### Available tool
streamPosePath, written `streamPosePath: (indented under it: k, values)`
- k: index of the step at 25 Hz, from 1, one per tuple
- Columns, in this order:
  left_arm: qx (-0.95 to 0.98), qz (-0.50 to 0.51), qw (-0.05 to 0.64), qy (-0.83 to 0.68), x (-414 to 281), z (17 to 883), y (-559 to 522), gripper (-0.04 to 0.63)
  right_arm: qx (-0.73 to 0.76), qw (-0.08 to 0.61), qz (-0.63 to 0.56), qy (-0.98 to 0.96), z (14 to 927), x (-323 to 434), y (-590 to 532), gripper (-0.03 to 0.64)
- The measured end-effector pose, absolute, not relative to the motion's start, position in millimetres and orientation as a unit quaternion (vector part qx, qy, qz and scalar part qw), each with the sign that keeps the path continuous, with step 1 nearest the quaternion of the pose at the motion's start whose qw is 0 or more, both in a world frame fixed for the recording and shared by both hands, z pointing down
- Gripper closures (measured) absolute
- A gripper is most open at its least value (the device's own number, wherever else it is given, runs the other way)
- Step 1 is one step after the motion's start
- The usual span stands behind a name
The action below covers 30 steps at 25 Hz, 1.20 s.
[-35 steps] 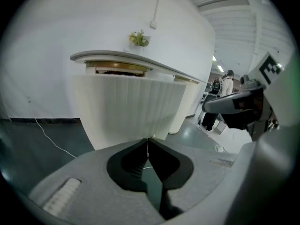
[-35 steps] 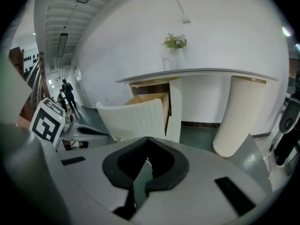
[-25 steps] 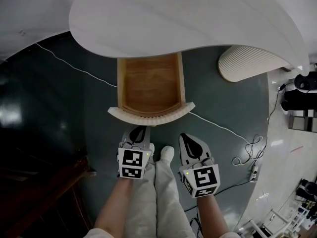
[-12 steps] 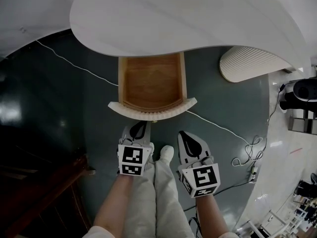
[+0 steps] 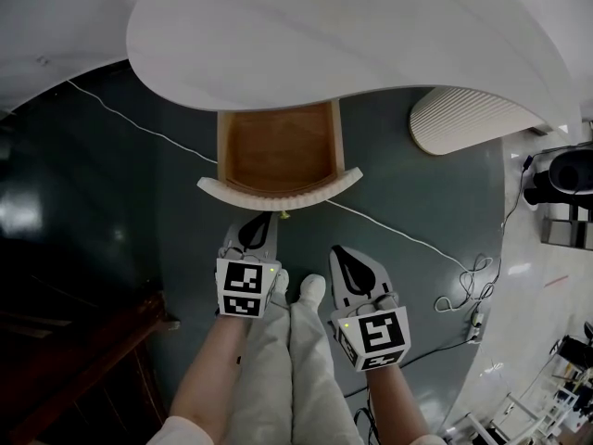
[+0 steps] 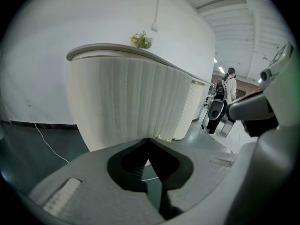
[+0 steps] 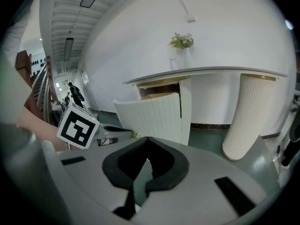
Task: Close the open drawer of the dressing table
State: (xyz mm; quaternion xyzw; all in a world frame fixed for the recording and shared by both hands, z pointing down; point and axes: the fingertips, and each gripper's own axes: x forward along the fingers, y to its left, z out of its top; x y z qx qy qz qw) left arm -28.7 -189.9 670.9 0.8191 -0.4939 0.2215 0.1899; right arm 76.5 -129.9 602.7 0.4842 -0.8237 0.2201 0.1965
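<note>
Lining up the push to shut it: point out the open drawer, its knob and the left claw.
drawer [image 5: 278, 152], head view, on its bare wooden bottom.
knob [image 5: 284, 215], head view, the small stud under the curved front.
left claw [image 5: 262, 222], head view, between its closed tips.

Grey left claw [image 5: 263, 219], right claw [image 5: 341, 253], marker-cubed; pale trousers [image 5: 278, 360] (perhaps cream), white shoes [image 5: 313, 288].

floor [image 5: 111, 211]: dark green, glossy | white cable [image 5: 139, 121]: slack across floor from left | cable tangle [image 5: 474, 269]: right, near floor's pale edge | dark wood furniture [image 5: 93, 341]: lower left | plant sprig [image 7: 182, 41]: against white wall | person [image 6: 229, 83]: standing far off
</note>
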Motion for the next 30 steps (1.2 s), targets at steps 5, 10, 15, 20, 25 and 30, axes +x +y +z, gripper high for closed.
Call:
streamPosePath:
  k: [5, 10, 15, 20, 25, 30]
  values:
    - [0.818, 0.226, 0.179, -0.497, -30.6, 669.6, -206.8, 0.578, 0.489, 0.192, 0.222, -0.822, 602.6, 79.3, -131.5, 0.620]
    - [0.814, 0.230, 0.172, -0.505, -29.5, 670.5, -224.6, 0.578, 0.490, 0.190, 0.220, -0.822, 601.0, 84.6, -136.3, 0.620]
    - [0.810, 0.228, 0.159, -0.516, -30.3, 670.4, -242.2, 0.578, 0.491, 0.188, 0.220, -0.821, 599.6, 89.0, -141.7, 0.620]
    - [0.810, 0.235, 0.150, -0.516, -31.7, 669.4, -260.5, 0.578, 0.492, 0.189, 0.218, -0.821, 599.7, 91.9, -145.9, 0.620]
    - [0.814, 0.217, 0.158, -0.515, -33.6, 667.8, -267.1, 0.578, 0.493, 0.189, 0.218, -0.821, 598.0, 91.7, -147.2, 0.620]
    - [0.815, 0.213, 0.155, -0.517, -34.3, 667.4, -277.6, 0.578, 0.492, 0.186, 0.216, -0.823, 594.5, 86.5, -153.7, 0.620]
